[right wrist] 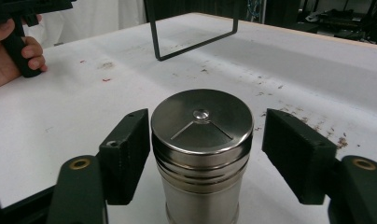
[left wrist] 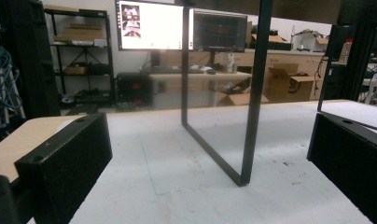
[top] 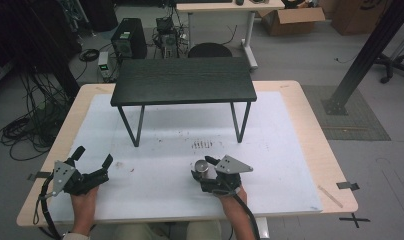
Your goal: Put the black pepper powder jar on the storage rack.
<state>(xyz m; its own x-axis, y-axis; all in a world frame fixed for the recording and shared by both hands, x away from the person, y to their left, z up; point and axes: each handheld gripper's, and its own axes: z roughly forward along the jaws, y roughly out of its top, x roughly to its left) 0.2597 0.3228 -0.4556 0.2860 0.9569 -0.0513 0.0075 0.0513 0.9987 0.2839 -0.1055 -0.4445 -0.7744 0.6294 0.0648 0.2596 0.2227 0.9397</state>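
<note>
A shiny steel canister (right wrist: 201, 140) with a round lid stands upright on the white mat (top: 155, 140), at the front right of centre (top: 200, 168). My right gripper (right wrist: 205, 154) is open with one jaw on each side of it: the left jaw sits almost against the canister wall, and the right jaw stands a small gap away. From above, the right gripper (top: 205, 169) sits over the canister. My left gripper (top: 94, 157) rests at the front left, open, with nothing between its jaws (left wrist: 210, 163).
A small black table (top: 182, 80) stands on thin metal legs (left wrist: 252, 116) at the back of the mat; its leg frame (right wrist: 196, 42) lies beyond the canister. Dark crumbs (top: 202, 145) dot the mat. The person's other hand (right wrist: 9, 65) grips a handle at far left.
</note>
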